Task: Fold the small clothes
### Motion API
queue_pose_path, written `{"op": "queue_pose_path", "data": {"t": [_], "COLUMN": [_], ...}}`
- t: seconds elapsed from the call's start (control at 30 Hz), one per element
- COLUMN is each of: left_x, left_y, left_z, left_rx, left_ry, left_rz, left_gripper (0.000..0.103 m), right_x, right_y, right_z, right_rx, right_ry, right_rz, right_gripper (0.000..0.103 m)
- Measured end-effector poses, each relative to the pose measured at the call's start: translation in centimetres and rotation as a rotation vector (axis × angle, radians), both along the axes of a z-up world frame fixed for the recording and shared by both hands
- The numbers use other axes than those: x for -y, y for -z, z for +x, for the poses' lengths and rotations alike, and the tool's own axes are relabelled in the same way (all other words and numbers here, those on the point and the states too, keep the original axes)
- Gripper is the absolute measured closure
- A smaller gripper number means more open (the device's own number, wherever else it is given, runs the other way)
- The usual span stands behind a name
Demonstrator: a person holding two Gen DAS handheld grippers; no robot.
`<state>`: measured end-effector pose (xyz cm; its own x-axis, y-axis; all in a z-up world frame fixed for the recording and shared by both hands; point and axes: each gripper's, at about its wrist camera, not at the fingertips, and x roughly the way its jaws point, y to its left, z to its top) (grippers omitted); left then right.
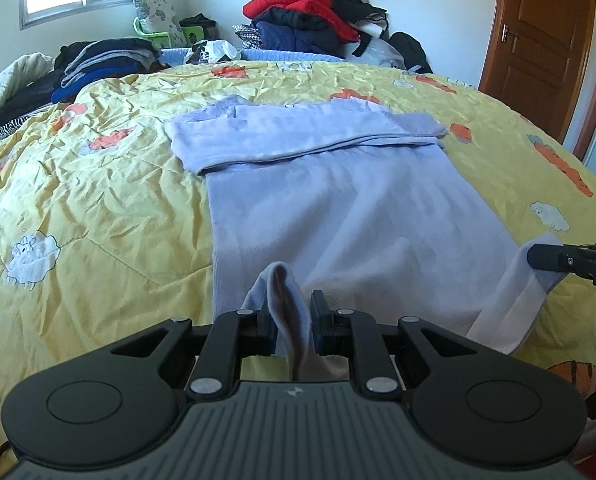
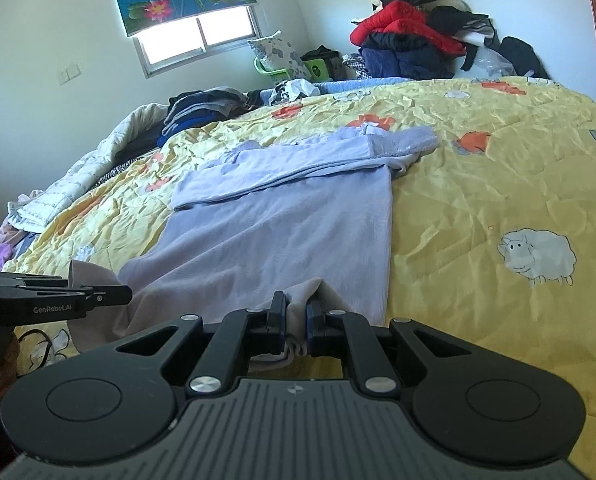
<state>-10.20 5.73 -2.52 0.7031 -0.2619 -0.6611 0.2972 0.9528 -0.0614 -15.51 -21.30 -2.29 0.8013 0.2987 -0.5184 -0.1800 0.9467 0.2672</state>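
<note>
A light lavender garment lies flat on the yellow bedspread, its sleeves folded across the far end. My left gripper is shut on the garment's near left hem corner, which bunches up between the fingers. My right gripper is shut on the near right hem corner of the garment. In the left wrist view the right gripper shows at the right edge, pinching the lifted hem. In the right wrist view the left gripper shows at the left, on the other corner.
A stack of folded dark clothes sits at the bed's far left. A heap of red, navy and black clothes is piled against the far wall. A wooden door stands at the right. A window is behind.
</note>
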Motion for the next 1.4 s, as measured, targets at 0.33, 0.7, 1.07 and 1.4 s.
{"op": "queue_pose_path", "data": {"t": [0.33, 0.7, 1.07, 1.4], "left_x": [0.1, 0.0, 0.1, -0.9], "left_y": [0.4, 0.5, -0.1, -2.1], "left_z": [0.1, 0.1, -0.1, 1.0], "left_rx": [-0.001, 0.005, 0.026, 0.102], "left_ry": [-0.001, -0.005, -0.014, -0.082], "left_rz": [0.006, 0.015, 0.006, -0.066], "left_gripper": [0.087, 0.087, 0.087, 0.087], "right_x": [-0.2, -0.1, 0.1, 0.9], "right_y": [0.4, 0.4, 0.3, -1.1], "right_z": [0.3, 0.3, 0.1, 1.2], "right_rx": [0.0, 0.003, 0.006, 0.058], "right_ry": [0.007, 0.011, 0.017, 0.048], "right_rz": [-0.011, -0.004, 0.0, 0.001], "right_gripper": [0.09, 0.09, 0.09, 0.09]}}
